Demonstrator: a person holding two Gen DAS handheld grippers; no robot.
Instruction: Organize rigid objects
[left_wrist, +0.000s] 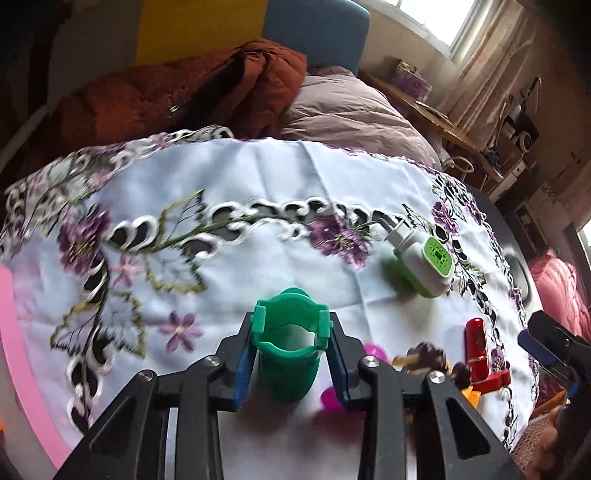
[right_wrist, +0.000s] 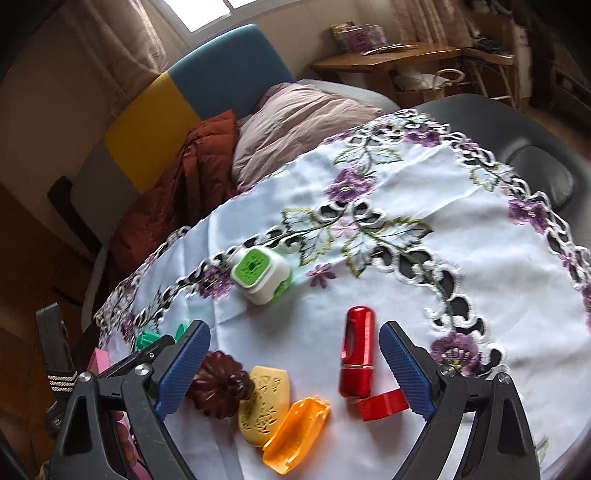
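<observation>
A green plastic cup-shaped holder (left_wrist: 288, 362) sits between the blue pads of my left gripper (left_wrist: 291, 332), which press on its two sides just above the embroidered white tablecloth (left_wrist: 258, 166). In the right wrist view my right gripper (right_wrist: 295, 332) stands open over the cloth. A red metal tube (right_wrist: 358, 354) lies close inside its right finger, untouched, with a red block (right_wrist: 384, 404) at its base. A brown pumpkin-shaped piece (right_wrist: 219, 384), a yellow carved oval (right_wrist: 264, 404) and an orange case (right_wrist: 297, 432) lie near its left finger.
A white-and-green plug adapter (left_wrist: 424, 266) lies further out on the cloth. A magenta piece (left_wrist: 330, 402) shows under my left gripper. A pink rim (left_wrist: 22, 369) curves along the left edge. Quilted coats (left_wrist: 184, 96) are piled behind the table.
</observation>
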